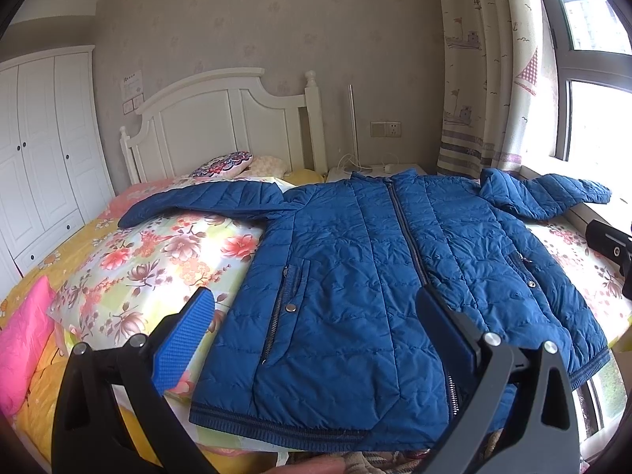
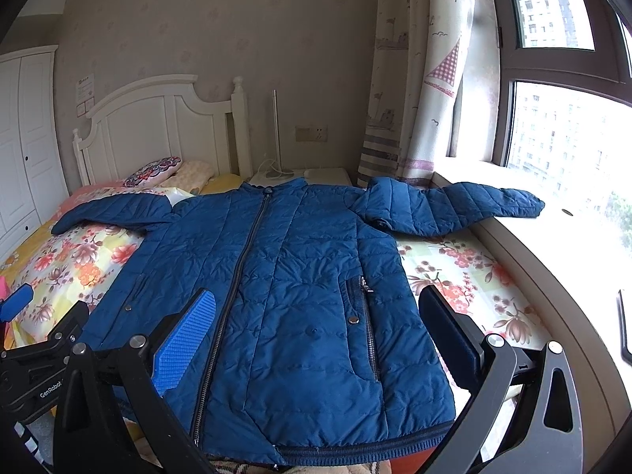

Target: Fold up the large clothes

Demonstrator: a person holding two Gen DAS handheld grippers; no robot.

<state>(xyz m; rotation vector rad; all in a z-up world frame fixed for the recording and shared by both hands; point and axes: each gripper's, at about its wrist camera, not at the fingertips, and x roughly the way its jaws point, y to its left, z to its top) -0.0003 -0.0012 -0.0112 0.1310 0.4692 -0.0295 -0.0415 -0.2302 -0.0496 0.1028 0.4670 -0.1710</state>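
while both fingers gape empty over jacket (image 1: 355, 276), right wrist alone shows sill-draped sleeve (image 2: 474, 205).

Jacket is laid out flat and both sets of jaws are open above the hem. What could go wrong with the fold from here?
The right sleeve lies up on the window ledge, so it may drag or snag when pulled in. The jacket is puffy and quilted, so folds could spring open. Its hem hangs at the bed edge and might slide off.

A blue quilted jacket (image 2: 300, 296) lies spread flat, zipped, on the floral-covered bed (image 2: 466, 272).
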